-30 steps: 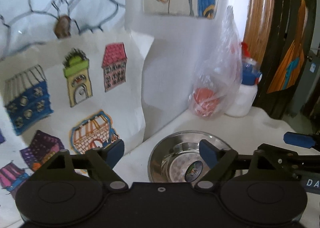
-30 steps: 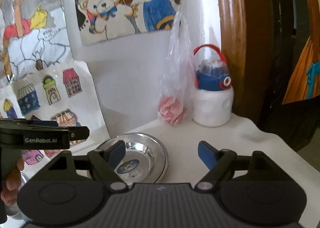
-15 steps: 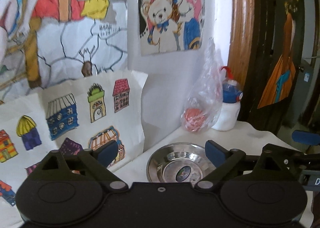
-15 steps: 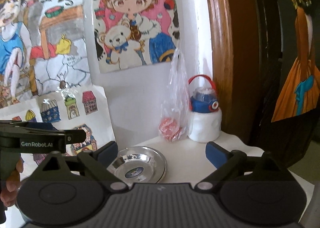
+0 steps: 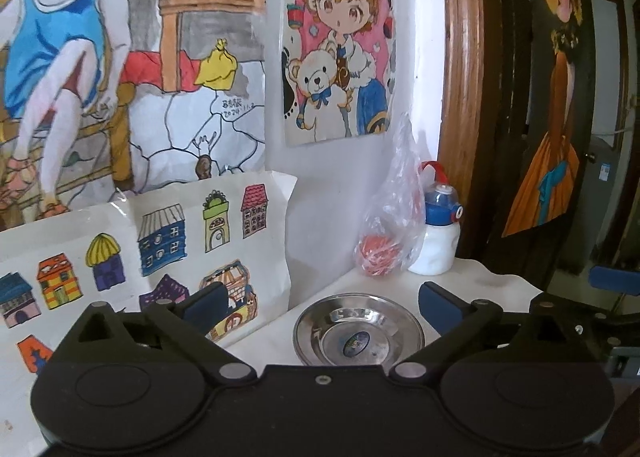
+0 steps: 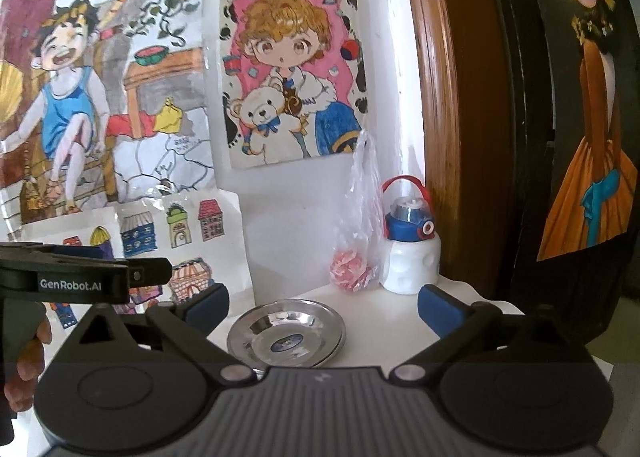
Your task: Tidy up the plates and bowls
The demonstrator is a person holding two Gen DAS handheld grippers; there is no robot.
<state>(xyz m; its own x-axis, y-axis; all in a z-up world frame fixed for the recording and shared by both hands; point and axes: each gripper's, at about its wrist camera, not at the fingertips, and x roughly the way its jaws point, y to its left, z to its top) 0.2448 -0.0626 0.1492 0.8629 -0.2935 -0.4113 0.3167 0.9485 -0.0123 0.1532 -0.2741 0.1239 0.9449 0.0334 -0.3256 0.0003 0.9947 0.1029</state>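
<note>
We see a round steel plate point(image 5: 359, 331), shiny and shallow, with a small oval sticker in its middle, lying flat on a white table point(image 5: 472, 281) near the wall. In the right wrist view the plate point(image 6: 286, 333) shows a doubled rim on its right edge, so it may be two stacked; we cannot tell. Behind it stand a crinkly clear plastic bag point(image 5: 394, 217) with something red and round inside, and a white bumpy bottle point(image 5: 436, 241) with a blue cap and red loop handle, touching or just beside the bag. Paper drawings of coloured houses point(image 5: 160, 249) lean against the wall on the left.

The left tongs point(image 5: 320, 303), black plastic with blue pads, are opening, the jaws already wide apart with nothing gripped; the plate lies on the table ahead and below them, untouched. The right tongs point(image 6: 322, 303) are likewise opening wide and empty, with the plate ahead, slightly left of centre. A hand point(image 6: 24, 369) grips the left tongs' handle at the edge of the right view.
</note>
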